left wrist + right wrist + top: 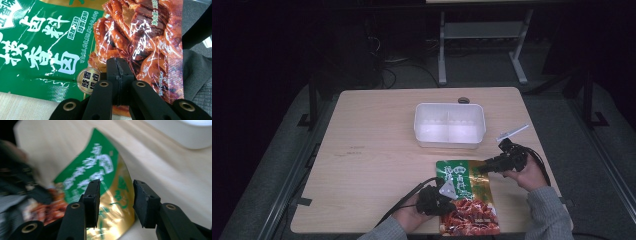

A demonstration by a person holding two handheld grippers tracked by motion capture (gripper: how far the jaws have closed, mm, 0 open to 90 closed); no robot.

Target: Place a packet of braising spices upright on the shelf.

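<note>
A flat seasoning packet (468, 196) lay on the near right part of the bench (372, 150), green and gold at its far end, red with printed meat at its near end. Its near edge reached the bench front and was partly cut off at the bottom of the high view.

Left gripper (443, 197) sat at the packet's left edge, held by the left hand (409, 215). In the left gripper view the left gripper (117, 72) had its jaws pressed together over the red print of the packet (62, 42); the pads met with no gap. Whether a fold of film lay between them could not be made out, since the jaws covered that spot.

Right gripper (484, 166) was at the packet's far right corner, in the right hand (529, 175). In the right gripper view the right gripper (116, 202) had its jaws apart, a moderate gap, with the gold edge of the packet (100, 170) seen between them. That view was motion-blurred; the print was unreadable, and contact with the film could not be judged.

A white two-compartment tub (450, 125) stood beyond the packet, near bench centre, apart from it. Its contents could not be discerned. A pale strip (512, 132) lay right of the tub; identity unclear. Room surroundings were dark
</note>
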